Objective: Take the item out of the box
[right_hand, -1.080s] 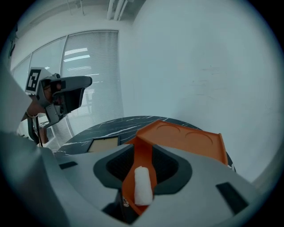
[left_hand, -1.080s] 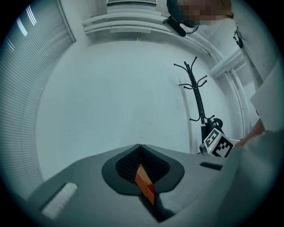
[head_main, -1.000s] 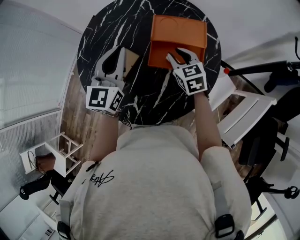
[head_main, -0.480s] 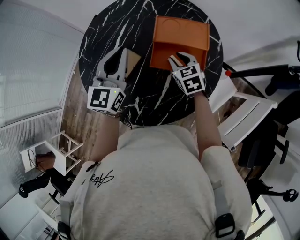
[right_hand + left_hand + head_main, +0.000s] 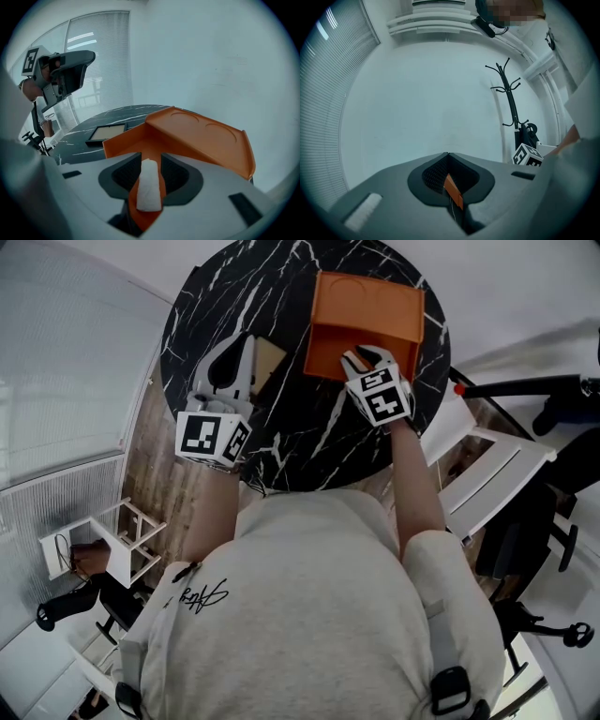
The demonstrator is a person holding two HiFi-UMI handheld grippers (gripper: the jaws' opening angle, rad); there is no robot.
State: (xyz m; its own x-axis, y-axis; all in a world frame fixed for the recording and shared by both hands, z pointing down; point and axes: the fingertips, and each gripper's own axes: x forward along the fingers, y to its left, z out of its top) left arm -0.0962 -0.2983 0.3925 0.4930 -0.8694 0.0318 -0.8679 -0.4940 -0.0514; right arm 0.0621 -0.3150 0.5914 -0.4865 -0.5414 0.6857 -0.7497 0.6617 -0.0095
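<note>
White roll (image 5: pixel 149 185) lies inside the orange box (image 5: pixel 367 306), between the right gripper's (image 5: pixel 367 355) spread jaws. Left gripper (image 5: pixel 448 158) has its jaws together.

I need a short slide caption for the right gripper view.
Open right claw straddles a white roll lying inside the open orange box.

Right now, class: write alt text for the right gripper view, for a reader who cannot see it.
The right hand-held gripper holds its jaws open around a white roll lying in an open orange box. The box sits on a black marble table.
</note>
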